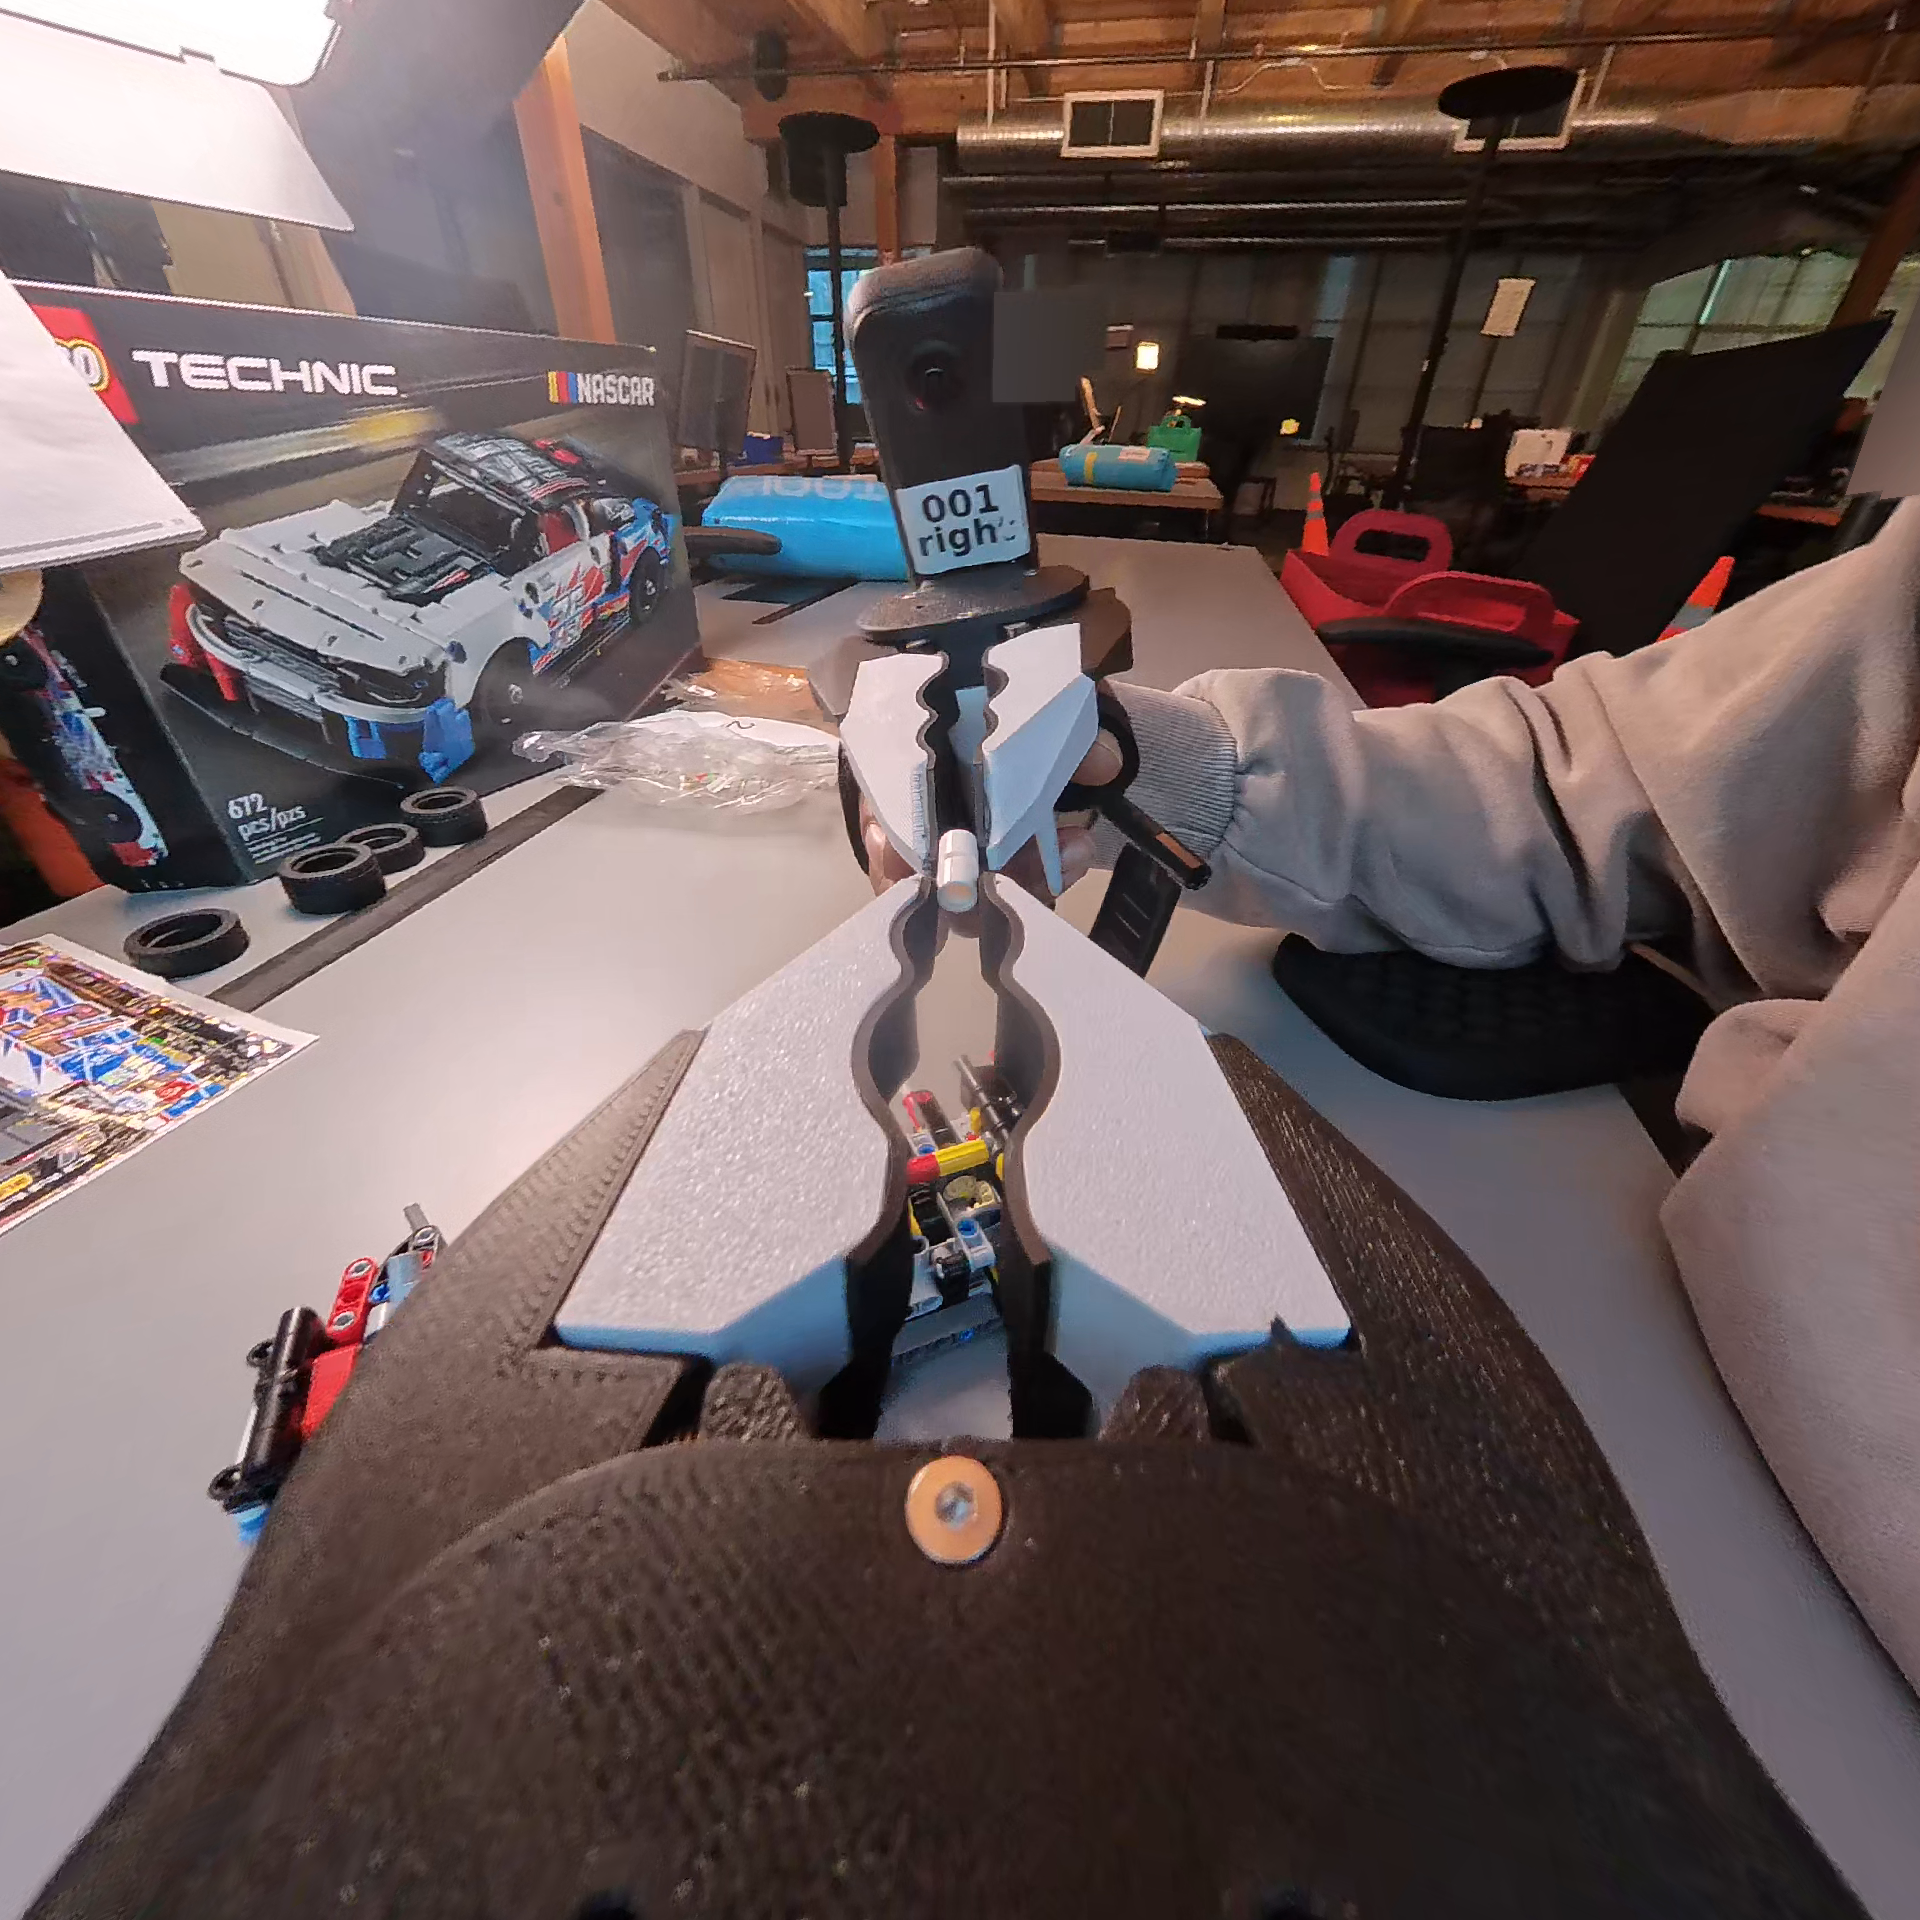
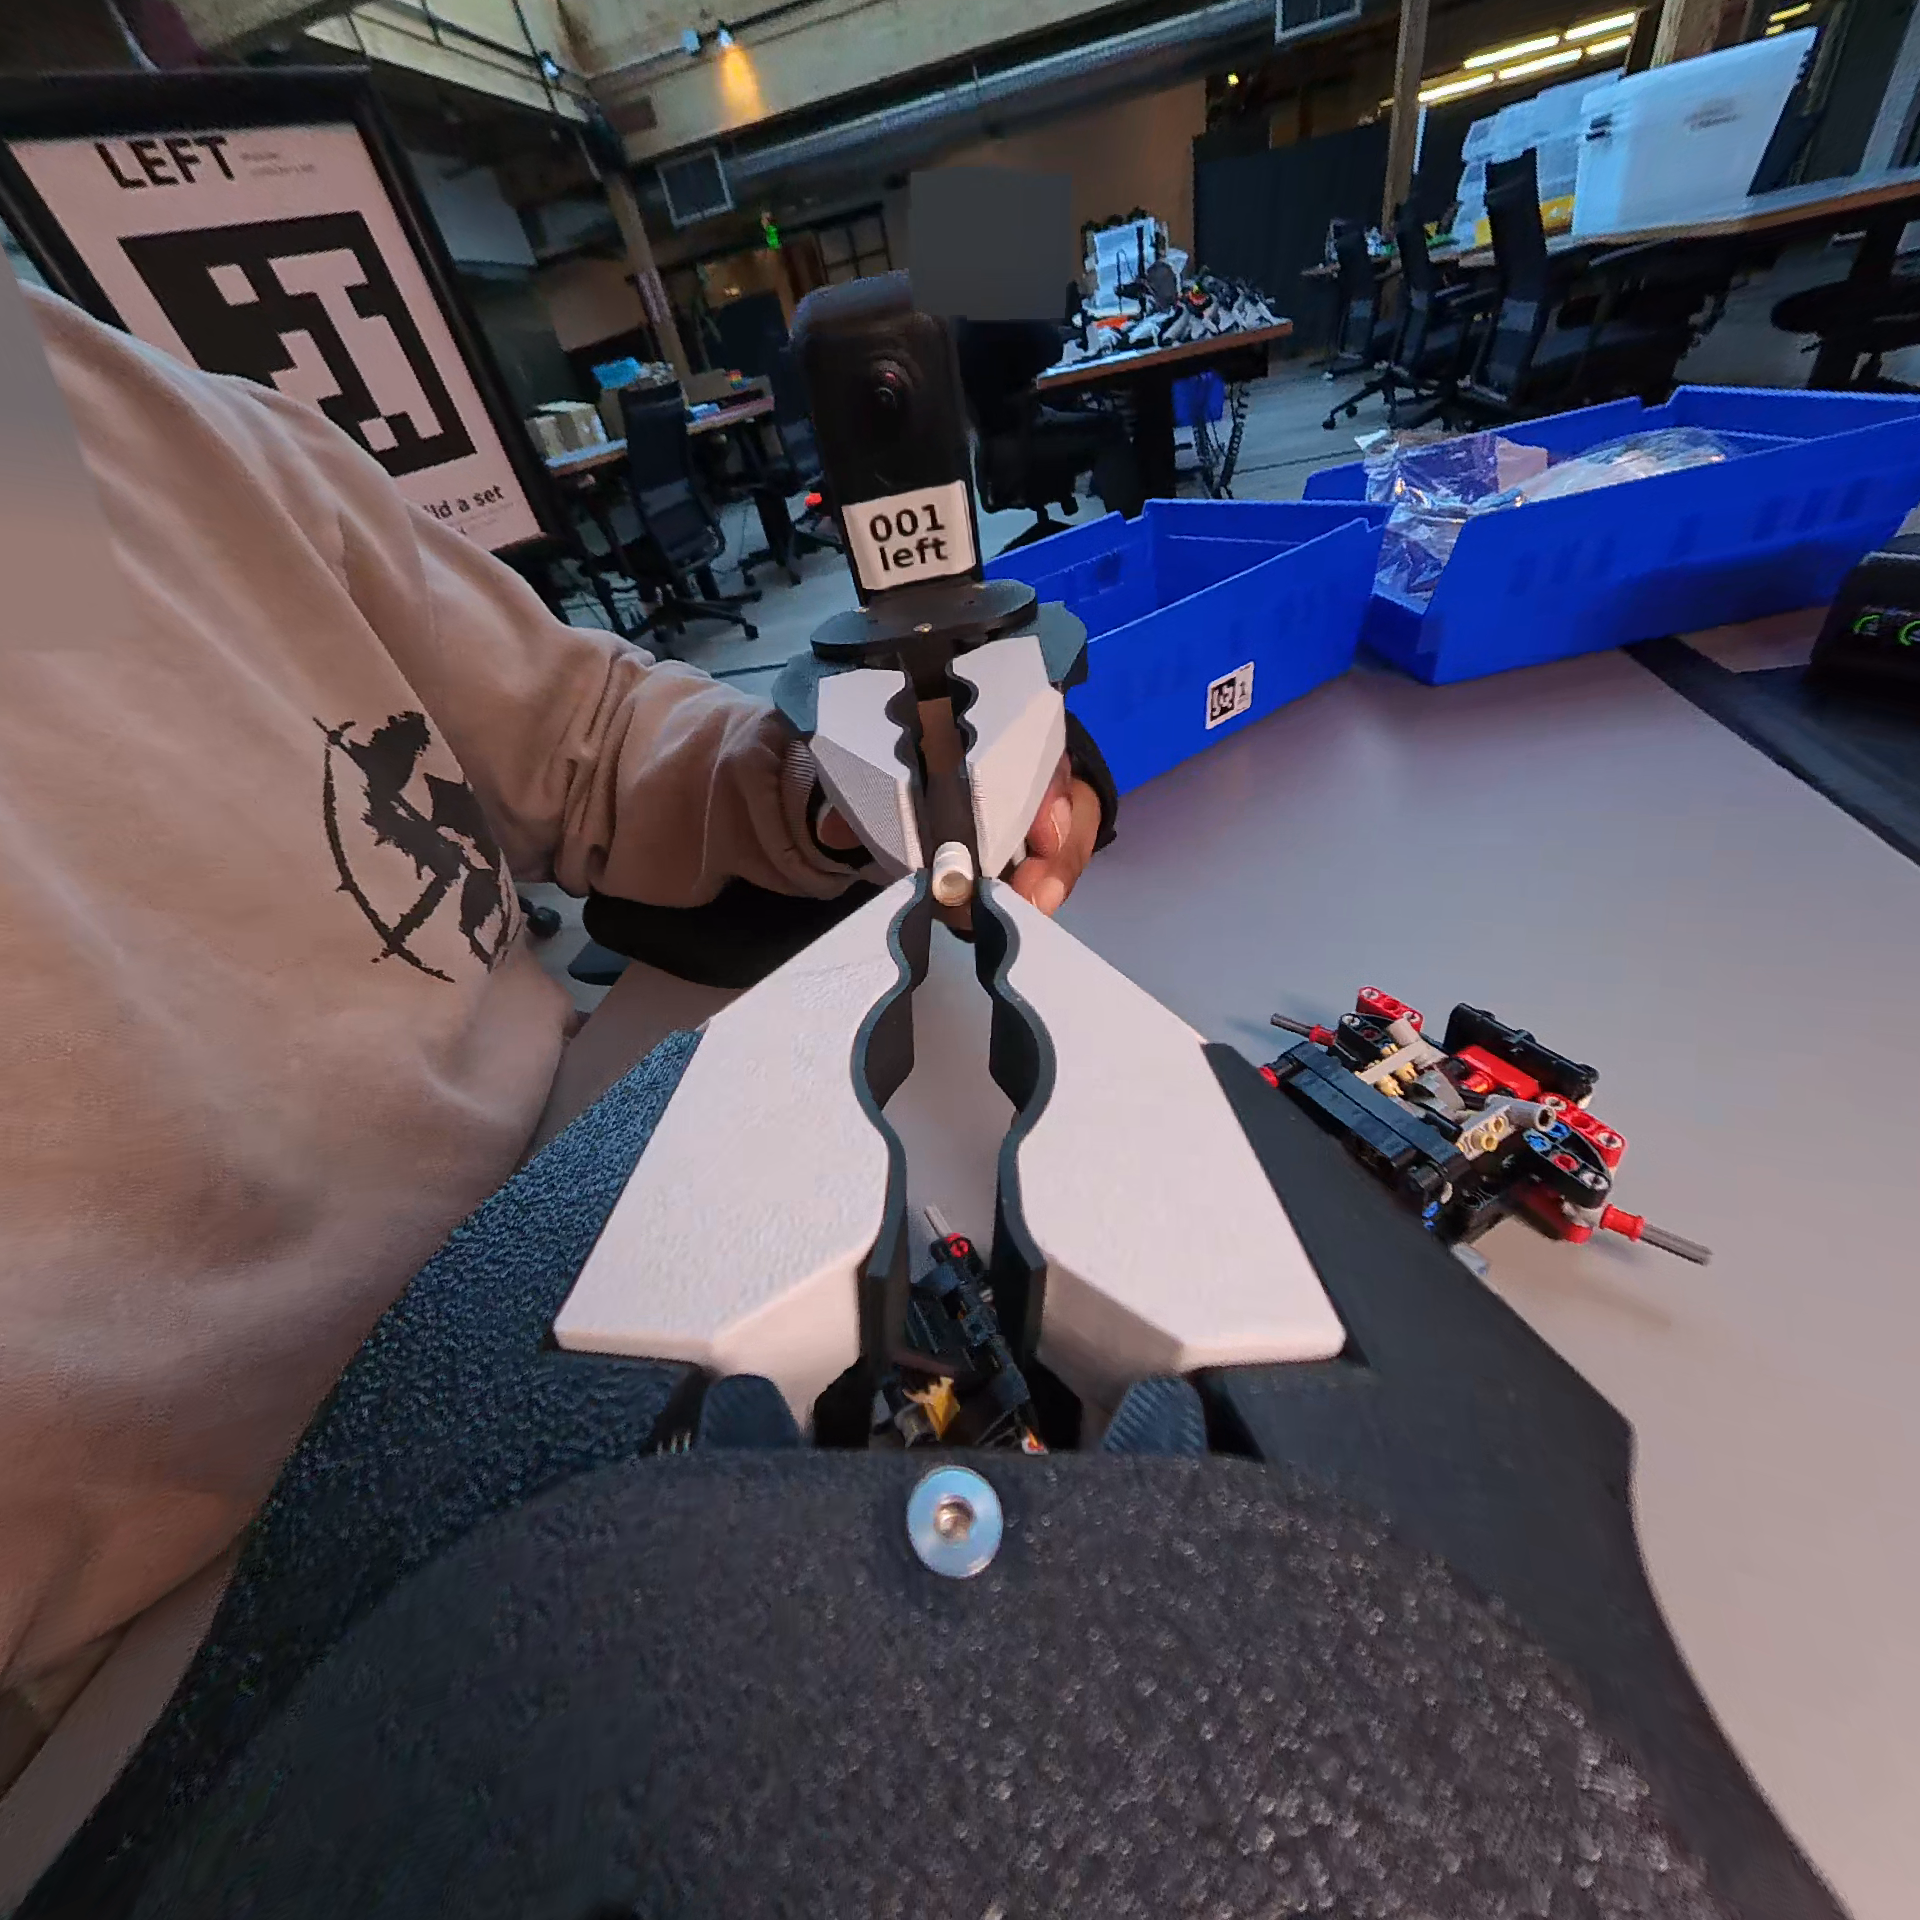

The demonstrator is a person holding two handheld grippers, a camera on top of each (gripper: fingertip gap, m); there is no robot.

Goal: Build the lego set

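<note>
My left gripper and right gripper meet tip to tip above the grey table. A small white cylindrical Lego piece sits at the meeting point, and both pairs of fingertips close on it. It also shows in the right wrist view. The right gripper shows head-on in the left wrist view, and the left gripper in the right wrist view. A black, red and yellow Lego assembly lies on the table beside them; it shows at the left in the left wrist view. More Lego parts show through the finger gap.
The Lego set box stands at the back left with several black tyres before it. A sticker sheet and a clear plastic bag lie nearby. Blue bins stand on the table. A black pad lies under the person's sleeve. Left and right tips are no more than a few centimetres apart.
</note>
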